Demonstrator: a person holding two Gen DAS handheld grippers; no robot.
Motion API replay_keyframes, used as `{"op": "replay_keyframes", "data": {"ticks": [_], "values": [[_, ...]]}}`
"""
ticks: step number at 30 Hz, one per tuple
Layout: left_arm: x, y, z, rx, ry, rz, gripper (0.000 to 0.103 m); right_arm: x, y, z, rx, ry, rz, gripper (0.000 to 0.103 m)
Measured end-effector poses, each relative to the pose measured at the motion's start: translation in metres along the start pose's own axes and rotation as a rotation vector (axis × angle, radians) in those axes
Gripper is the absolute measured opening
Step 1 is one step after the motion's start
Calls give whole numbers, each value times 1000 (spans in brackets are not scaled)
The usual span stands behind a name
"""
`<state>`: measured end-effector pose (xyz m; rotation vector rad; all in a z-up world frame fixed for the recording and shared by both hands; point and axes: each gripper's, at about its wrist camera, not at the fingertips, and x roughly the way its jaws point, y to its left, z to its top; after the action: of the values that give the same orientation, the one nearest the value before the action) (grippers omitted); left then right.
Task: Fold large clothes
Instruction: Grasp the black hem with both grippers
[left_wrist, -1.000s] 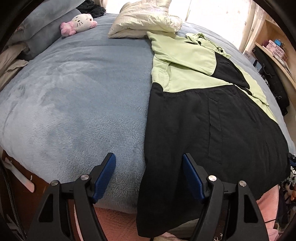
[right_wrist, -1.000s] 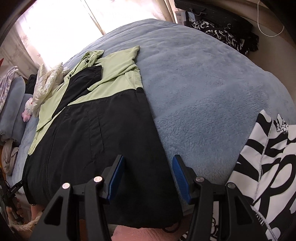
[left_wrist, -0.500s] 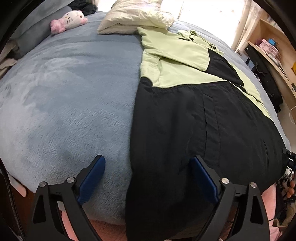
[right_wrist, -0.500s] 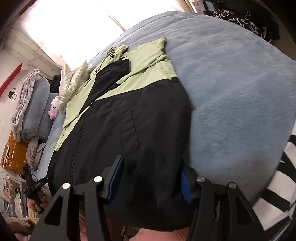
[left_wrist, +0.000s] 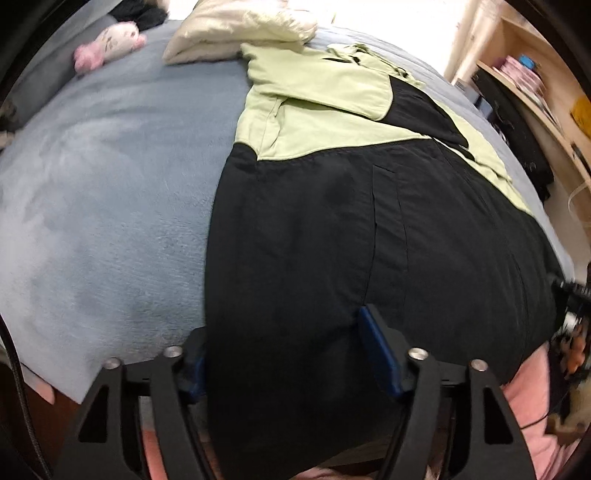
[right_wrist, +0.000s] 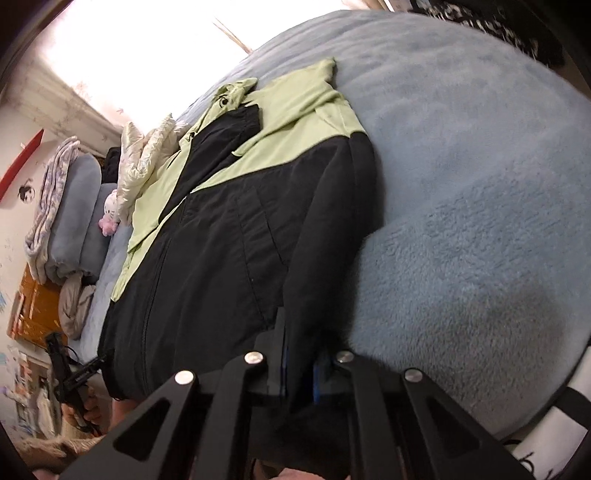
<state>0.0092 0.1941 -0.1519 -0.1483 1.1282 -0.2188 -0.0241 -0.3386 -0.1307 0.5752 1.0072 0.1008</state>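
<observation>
No writing can be read anywhere. The black and green jacket (left_wrist: 332, 229) lies flat on the blue bed (left_wrist: 110, 206). The left hand-held gripper (left_wrist: 284, 354) is closing, with the jacket's bottom edge between its fingers. The right hand-held gripper (right_wrist: 299, 373) pinches the jacket's other bottom corner. Only the left view shows a wooden shelf (left_wrist: 532, 92).

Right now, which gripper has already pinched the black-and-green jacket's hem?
The right gripper: its blue pads clamp the black-and-green jacket; the left gripper only straddles it.
</observation>
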Motion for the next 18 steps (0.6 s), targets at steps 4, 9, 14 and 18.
{"op": "replay_keyframes", "data": {"ticks": [4, 9, 14, 18], "values": [[9, -16, 3, 20, 1, 43, 83, 3, 0, 0, 10, -6, -6, 10], [-1, -24, 8, -26, 2, 13, 7, -5, 6, -3, -10, -37, -30, 6], [-15, -24, 8, -96, -2, 12, 3, -25, 14, -4, -14, -92, -12, 4], [-37, -18, 5, -156, -6, -34, 3, -45, 29, -5, -50, -108, -19, 4]]}}
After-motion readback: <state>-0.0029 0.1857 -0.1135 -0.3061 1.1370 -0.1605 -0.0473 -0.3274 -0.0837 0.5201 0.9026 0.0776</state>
